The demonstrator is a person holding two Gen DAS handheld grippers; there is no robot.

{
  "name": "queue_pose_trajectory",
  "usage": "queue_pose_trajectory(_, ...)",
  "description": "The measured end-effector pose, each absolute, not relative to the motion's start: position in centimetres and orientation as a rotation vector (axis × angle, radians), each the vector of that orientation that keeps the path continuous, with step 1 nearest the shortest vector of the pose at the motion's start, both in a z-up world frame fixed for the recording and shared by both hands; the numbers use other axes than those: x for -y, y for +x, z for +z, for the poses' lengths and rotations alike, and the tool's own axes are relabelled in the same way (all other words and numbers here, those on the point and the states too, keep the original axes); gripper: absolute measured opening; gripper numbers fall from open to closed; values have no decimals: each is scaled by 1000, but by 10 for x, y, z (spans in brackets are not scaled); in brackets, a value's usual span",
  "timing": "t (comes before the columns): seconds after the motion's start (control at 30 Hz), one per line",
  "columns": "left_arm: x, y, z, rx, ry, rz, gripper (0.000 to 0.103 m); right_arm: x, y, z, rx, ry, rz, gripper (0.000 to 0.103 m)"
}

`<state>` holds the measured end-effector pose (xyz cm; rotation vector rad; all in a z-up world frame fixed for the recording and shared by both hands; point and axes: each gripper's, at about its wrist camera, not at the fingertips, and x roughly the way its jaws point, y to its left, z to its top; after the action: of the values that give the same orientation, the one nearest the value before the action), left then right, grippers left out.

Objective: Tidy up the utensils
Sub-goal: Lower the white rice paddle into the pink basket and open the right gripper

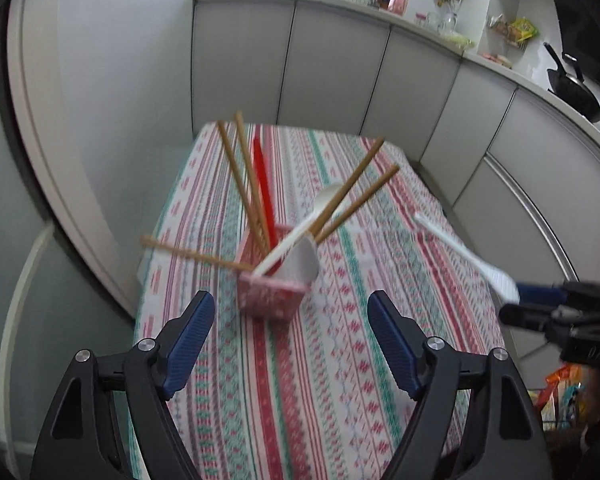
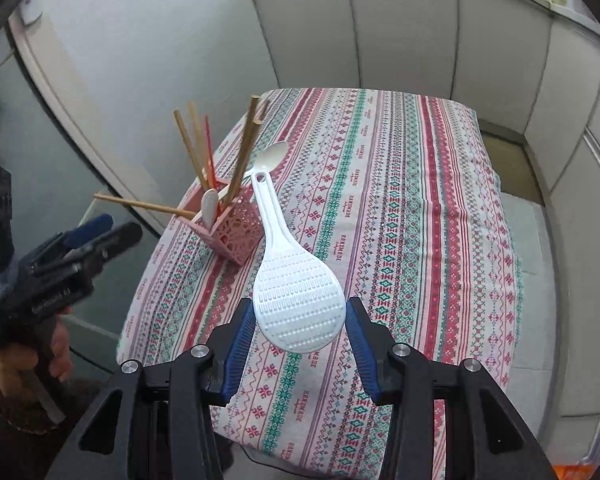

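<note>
Clamped by its head between the right gripper's (image 2: 300,322) blue pads, one white perforated plastic rice paddle (image 2: 296,300) hangs over the striped tablecloth (image 2: 400,220). Wide-open and empty, the left gripper (image 1: 291,340) faces one pink lattice holder (image 1: 270,296) containing five wooden chopsticks (image 1: 242,180), one red stick (image 1: 262,180) and one white spoon (image 1: 300,228).

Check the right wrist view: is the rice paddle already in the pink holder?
No: the rice paddle sits clamped by its head in the right gripper, apart from the pink holder.

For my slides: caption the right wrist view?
Right gripper holds a white rice paddle above the tablecloth, near the pink utensil holder.
</note>
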<state>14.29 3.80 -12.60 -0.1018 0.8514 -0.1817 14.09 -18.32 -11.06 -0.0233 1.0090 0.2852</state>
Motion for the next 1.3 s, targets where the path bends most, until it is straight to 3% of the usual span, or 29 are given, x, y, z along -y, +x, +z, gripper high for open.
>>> queue_pose_trajectory(0.37, -98, 137, -159, -1036, -188, -82, 81, 92, 169, -74, -1134, -316, 374, 47)
queue_pose_trajectory(0.73, -123, 149, -167, -1091, -277, -73, 81, 4, 225, -121, -1325, -777, 307, 47)
queue_pose_trajectory(1.3, -136, 157, -172, -1114, -327, -65, 81, -52, 273, -161, -1485, -1053, 270, 47)
